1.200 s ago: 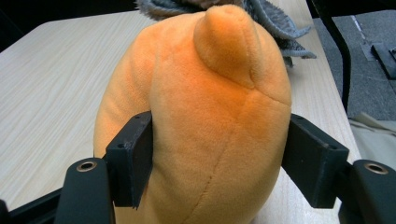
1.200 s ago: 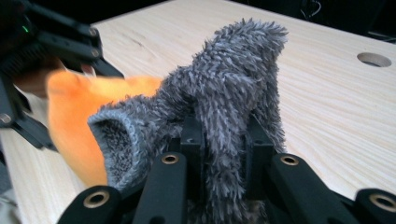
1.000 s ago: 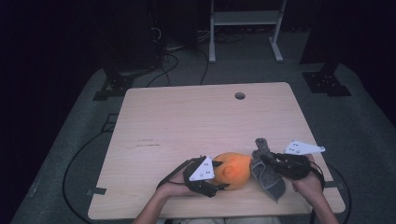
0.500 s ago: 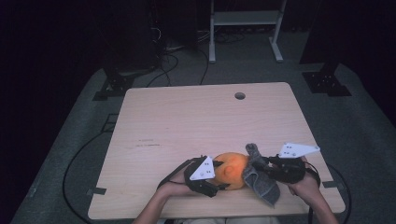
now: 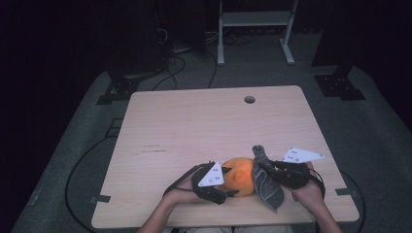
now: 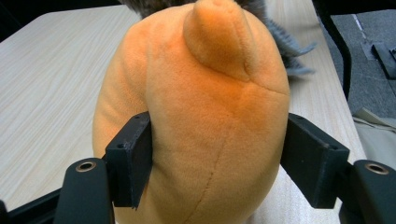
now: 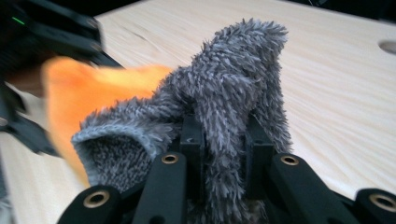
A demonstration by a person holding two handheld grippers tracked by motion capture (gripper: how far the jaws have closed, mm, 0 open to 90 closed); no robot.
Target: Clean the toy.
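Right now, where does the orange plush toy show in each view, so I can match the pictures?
High view: orange plush toy at the table's near edge, between the two hand-held grippers.
Left gripper view: it fills the middle, jaws pressing both sides.
Right gripper view: blurred at left, behind the grey fuzzy cloth.
Shared landmark: that grey fuzzy cloth.

The table is viewed from above and in front. The orange plush (close up) is shared by both gripper views, seen from opposite sides.
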